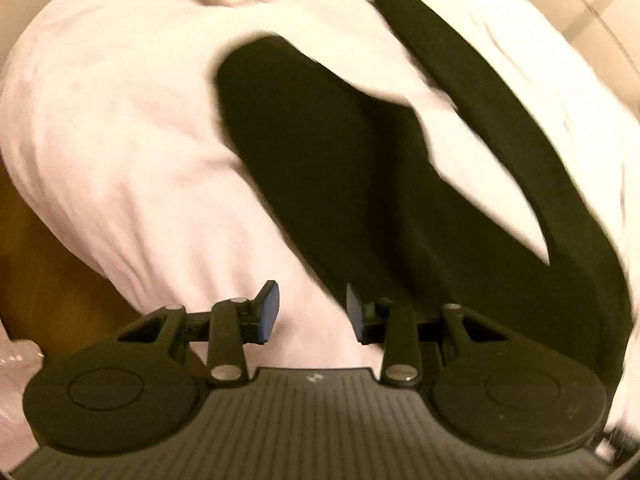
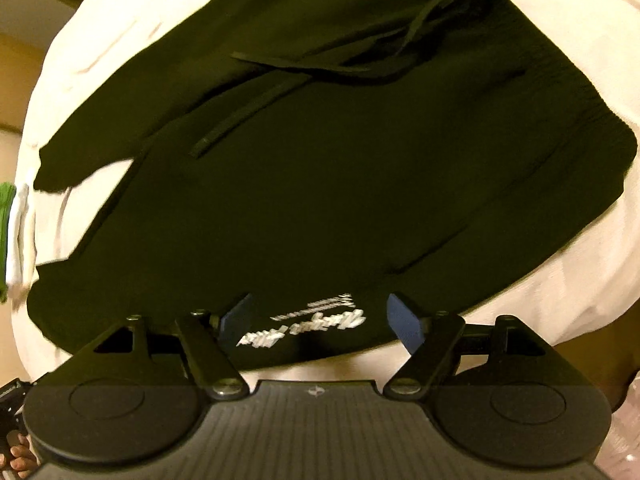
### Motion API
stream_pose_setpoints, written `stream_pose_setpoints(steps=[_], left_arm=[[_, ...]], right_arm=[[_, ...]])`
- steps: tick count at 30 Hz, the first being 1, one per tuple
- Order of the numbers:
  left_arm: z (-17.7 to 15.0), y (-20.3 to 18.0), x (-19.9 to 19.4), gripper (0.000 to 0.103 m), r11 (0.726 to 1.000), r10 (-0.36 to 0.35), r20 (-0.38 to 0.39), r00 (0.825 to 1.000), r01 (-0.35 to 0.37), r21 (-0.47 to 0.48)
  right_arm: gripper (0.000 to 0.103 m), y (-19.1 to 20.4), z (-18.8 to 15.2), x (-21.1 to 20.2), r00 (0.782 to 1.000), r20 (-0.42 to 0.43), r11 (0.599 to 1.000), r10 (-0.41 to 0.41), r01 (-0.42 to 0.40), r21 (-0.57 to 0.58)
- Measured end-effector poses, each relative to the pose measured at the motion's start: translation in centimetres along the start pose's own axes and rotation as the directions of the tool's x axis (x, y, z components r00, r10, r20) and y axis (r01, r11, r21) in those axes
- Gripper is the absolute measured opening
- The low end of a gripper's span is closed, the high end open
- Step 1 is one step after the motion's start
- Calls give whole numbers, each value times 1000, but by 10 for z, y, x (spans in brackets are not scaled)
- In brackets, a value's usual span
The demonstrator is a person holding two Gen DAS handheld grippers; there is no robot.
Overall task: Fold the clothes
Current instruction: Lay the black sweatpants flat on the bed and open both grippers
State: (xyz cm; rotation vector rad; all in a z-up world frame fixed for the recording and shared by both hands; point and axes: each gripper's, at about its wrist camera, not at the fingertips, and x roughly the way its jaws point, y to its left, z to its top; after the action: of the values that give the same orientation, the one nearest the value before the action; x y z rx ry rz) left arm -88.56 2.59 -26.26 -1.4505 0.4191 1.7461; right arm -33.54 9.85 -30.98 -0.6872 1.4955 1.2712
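Observation:
Dark trousers [image 2: 320,152] lie spread on a white bed sheet [image 2: 560,32], with loose drawstrings [image 2: 360,68] at the waist and white printed lettering [image 2: 304,326] near the close edge. My right gripper [image 2: 320,320] hovers open just above that lettering, nothing between its fingers. In the left wrist view two dark trouser legs [image 1: 320,160] run across the white sheet [image 1: 120,120]. My left gripper [image 1: 312,312] stands open over the sheet beside the nearer leg, holding nothing.
Folded green and white cloth [image 2: 12,224] lies at the left edge of the right wrist view. A hand [image 2: 16,452] shows at its lower left corner. Brown wood [image 1: 48,280] borders the bed at the left of the left wrist view.

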Motion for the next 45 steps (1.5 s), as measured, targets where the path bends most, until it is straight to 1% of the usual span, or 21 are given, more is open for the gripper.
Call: stream_pose_setpoints(steps=[4,5,7,10,11,12,14,16,19,22,24,27,28,30,33,36,37,39,41,43,45], left_arm=[[52,45,25,32,994,-43,15,999,45,-104],[63,53,32,36,991,-55,14,998,56,-120],[78,61,51,44,989,-85,-6,996,84,-122],[99,72,78,44,984,-131,-36,991,126,-127],[106,76,87,41,982,-147,-46,988,140,-129],[113,80,97,32,979,-162,-55,985,154,-131],[124,80,104,2,975,-199,-75,977,189,-114],[133,76,91,1,971,-236,-50,970,233,-60],[141,77,29,2,953,-296,56,954,291,82],[138,85,0,15,951,-213,85,973,187,247],[127,93,16,37,947,-61,49,997,43,317],[115,115,50,25,952,105,-60,993,-83,293],[113,121,52,25,959,118,-73,990,-94,267],[113,119,42,24,964,67,-48,997,-52,259],[112,90,29,24,917,-12,17,1000,5,398],[108,63,39,26,874,-47,6,999,38,484],[104,56,47,26,861,-33,-3,999,30,508],[97,50,75,27,834,58,-16,998,-40,550],[91,54,92,28,822,161,-44,986,-109,558],[91,63,87,30,823,195,-50,979,-136,552],[93,71,80,42,822,237,-56,970,-170,544]], right_arm=[[77,32,-17,5,999,34,996,-32,29,88],[78,41,-21,7,998,40,993,-39,35,109],[78,58,-32,13,998,48,988,-46,38,149],[81,86,-48,23,998,53,980,-41,29,199],[82,94,-52,25,998,51,979,-48,37,201],[82,101,-56,26,997,50,979,-59,48,199],[82,115,-63,29,996,46,978,-80,70,197],[82,124,-67,30,995,40,976,-95,85,202],[84,137,-70,33,994,28,975,-101,94,200],[85,150,-74,36,994,17,975,-108,103,199],[85,159,-76,40,994,6,976,-108,105,189],[85,175,-81,51,995,-24,985,-97,100,141],[85,178,-82,52,995,-29,987,-98,101,127],[85,180,-84,52,994,-29,988,-106,109,112],[85,176,-87,48,991,-7,983,-133,133,123],[83,175,-86,45,981,60,980,-183,177,95],[82,176,-86,44,975,93,978,-201,195,70],[82,177,-84,49,964,154,976,-218,218,22],[84,176,-84,60,954,188,970,-235,243,-20],[84,173,-85,81,961,118,965,-252,258,-43],[83,173,-92,98,967,30,965,-252,253,-68]])
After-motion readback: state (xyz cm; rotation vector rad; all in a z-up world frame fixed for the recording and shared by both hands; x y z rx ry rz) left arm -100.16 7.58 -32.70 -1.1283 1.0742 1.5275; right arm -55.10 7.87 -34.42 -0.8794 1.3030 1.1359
